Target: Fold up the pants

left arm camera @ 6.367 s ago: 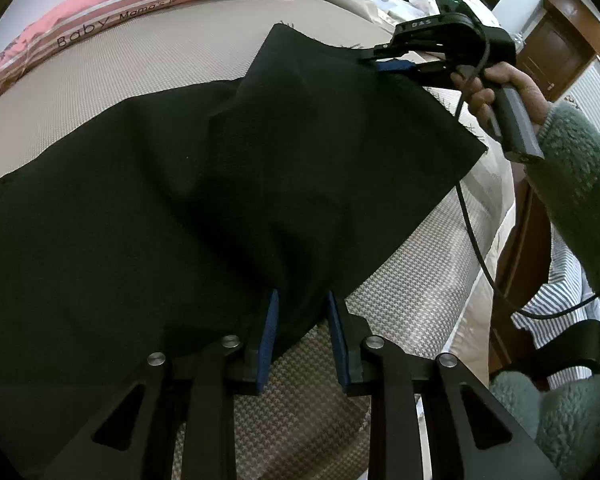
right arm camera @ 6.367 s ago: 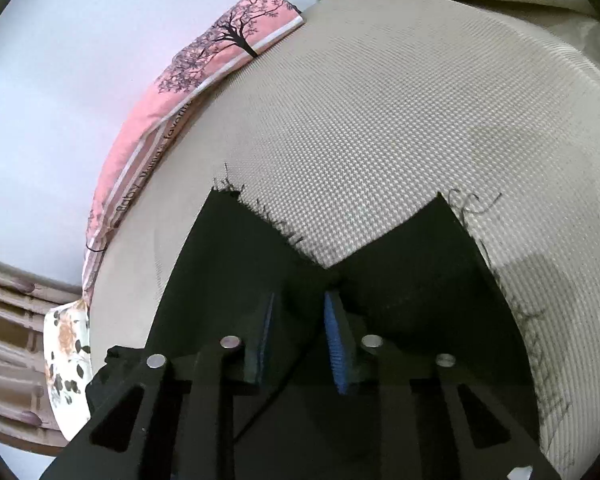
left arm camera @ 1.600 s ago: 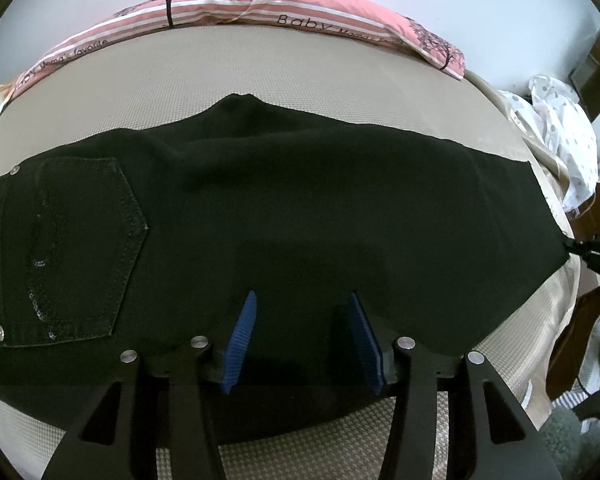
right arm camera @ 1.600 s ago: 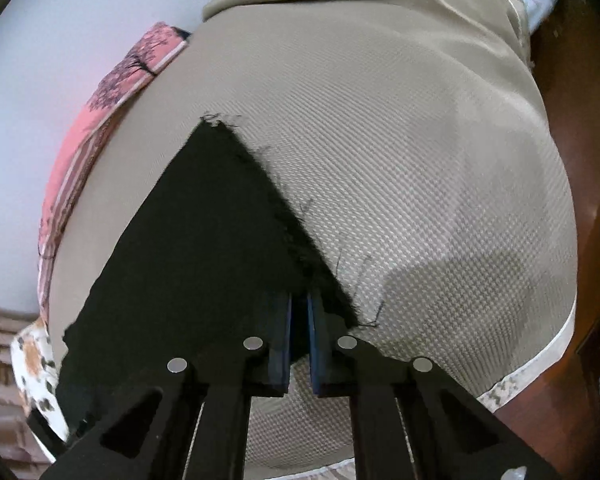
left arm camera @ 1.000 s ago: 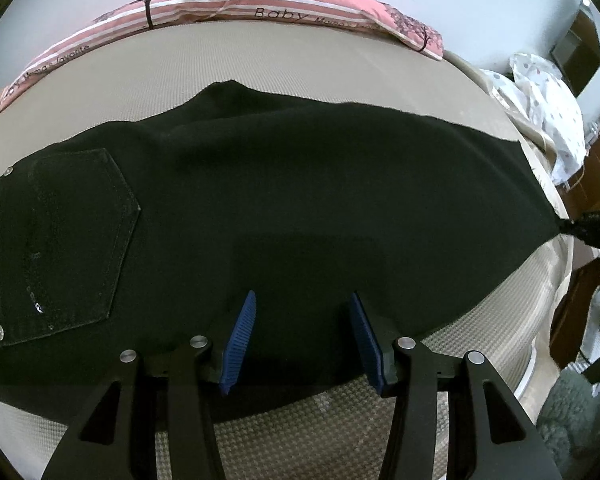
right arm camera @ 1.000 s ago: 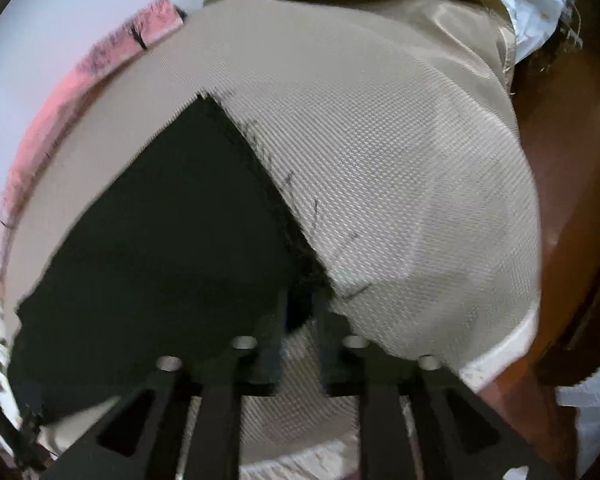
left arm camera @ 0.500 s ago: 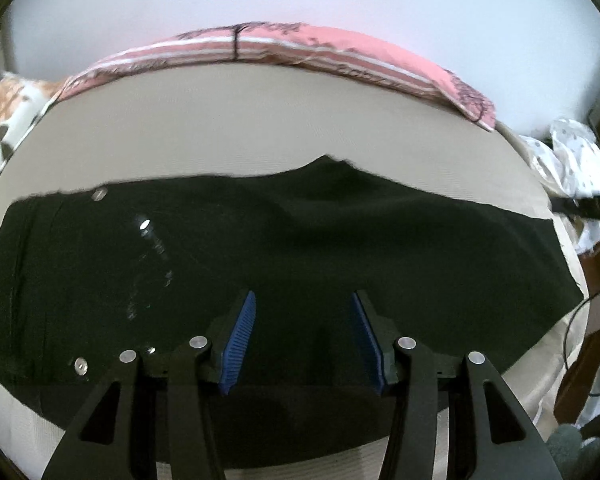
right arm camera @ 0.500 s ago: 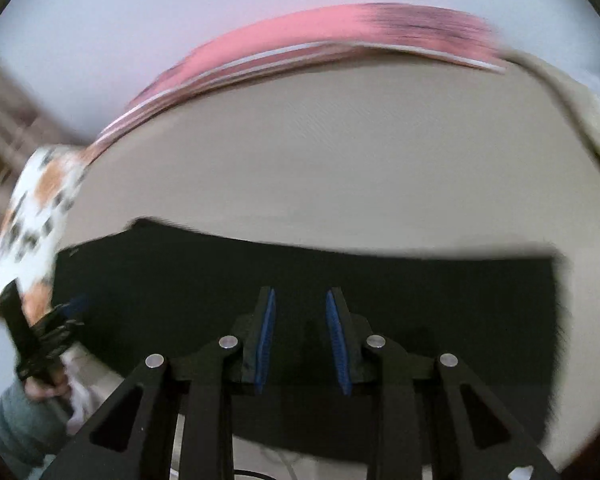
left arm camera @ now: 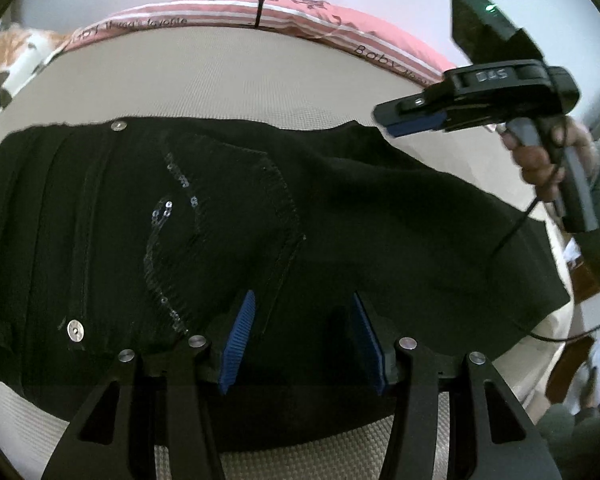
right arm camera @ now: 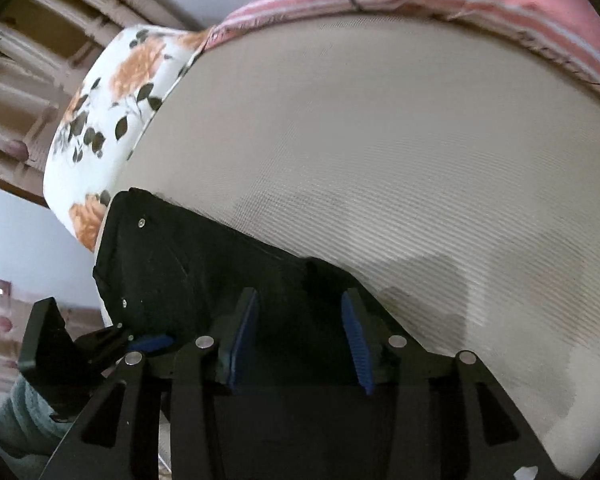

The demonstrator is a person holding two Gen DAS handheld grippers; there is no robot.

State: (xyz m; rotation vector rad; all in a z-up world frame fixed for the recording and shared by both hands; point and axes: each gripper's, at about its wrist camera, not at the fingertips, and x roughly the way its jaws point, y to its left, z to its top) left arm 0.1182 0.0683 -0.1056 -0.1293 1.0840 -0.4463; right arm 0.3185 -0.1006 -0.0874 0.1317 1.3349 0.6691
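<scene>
Left gripper (left arm camera: 302, 340) hovering over the pants (left arm camera: 340, 216), jaws spread wide, blue pads (left arm camera: 238, 338) gripping nothing, black cloth showing between and beneath them. Right gripper (right arm camera: 300, 334) likewise gaping wide over the pants (right arm camera: 204, 276), holding nothing, pads (right arm camera: 354, 338) hanging above the far edge of the cloth. Seen from the left wrist, right gripper (left arm camera: 414, 122) floating just above the pants' far edge, held in the right hand (left arm camera: 540, 160), cord trailing down from the handle. Seen from the right wrist, left gripper (right arm camera: 140, 342) sitting low at the left, near the waistband end.

Pants lying flat across the beige bed (left arm camera: 240, 84), folded lengthwise, back pocket (left arm camera: 228, 216) facing up with sequins and rivets catching light, waistband toward the left in the left view. Pink cushion (left arm camera: 300, 12) running along the bed's far side; floral pillow (right arm camera: 112, 92) sitting just beyond the waistband end.
</scene>
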